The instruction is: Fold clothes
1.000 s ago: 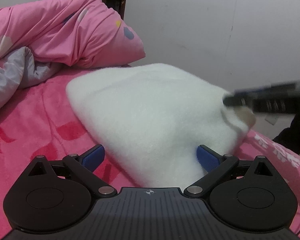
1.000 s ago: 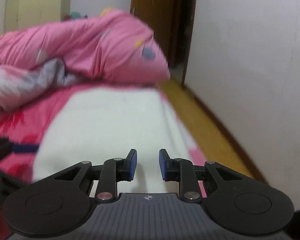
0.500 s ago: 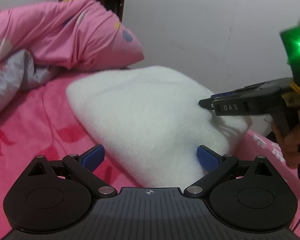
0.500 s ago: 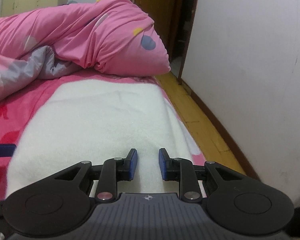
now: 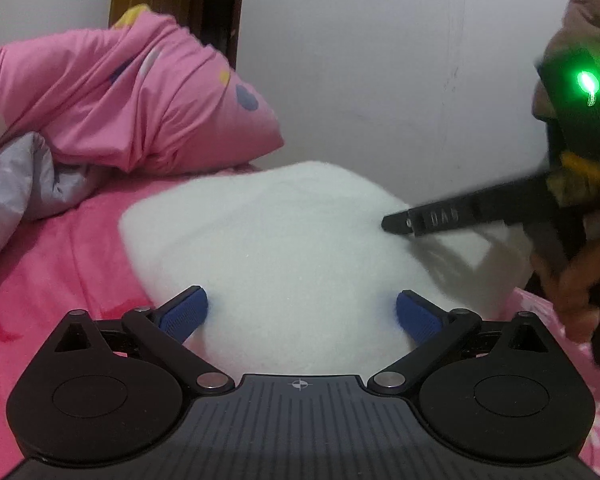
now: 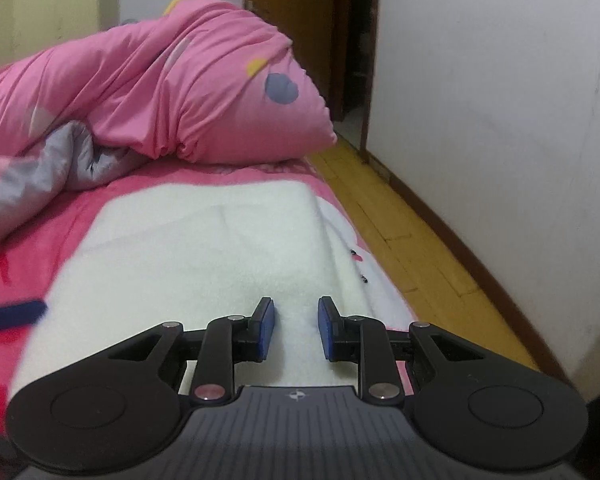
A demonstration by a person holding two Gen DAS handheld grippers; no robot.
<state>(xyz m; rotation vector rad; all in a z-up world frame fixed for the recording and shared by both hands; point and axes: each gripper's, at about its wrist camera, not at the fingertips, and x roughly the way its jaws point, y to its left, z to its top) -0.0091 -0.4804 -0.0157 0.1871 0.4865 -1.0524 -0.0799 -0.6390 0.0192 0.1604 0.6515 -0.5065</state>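
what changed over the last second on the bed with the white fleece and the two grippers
The right gripper pushed further in over the fluffy white fleece garment, from its right edge toward the middle, jaws still narrowly apart and gripping nothing. The left gripper stayed wide open at the garment's near edge. The garment, the crumpled pink quilt and the pink bedsheet kept their places.

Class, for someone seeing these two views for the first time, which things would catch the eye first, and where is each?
The white fleecy garment spread flat across the pink bed sheet stands out first, filling the middle of both views. Behind it, a crumpled pink duvet is heaped at the far end of the bed. In the left wrist view, a bright green light glows at the upper right on the right claw, which reaches over the garment's right edge.
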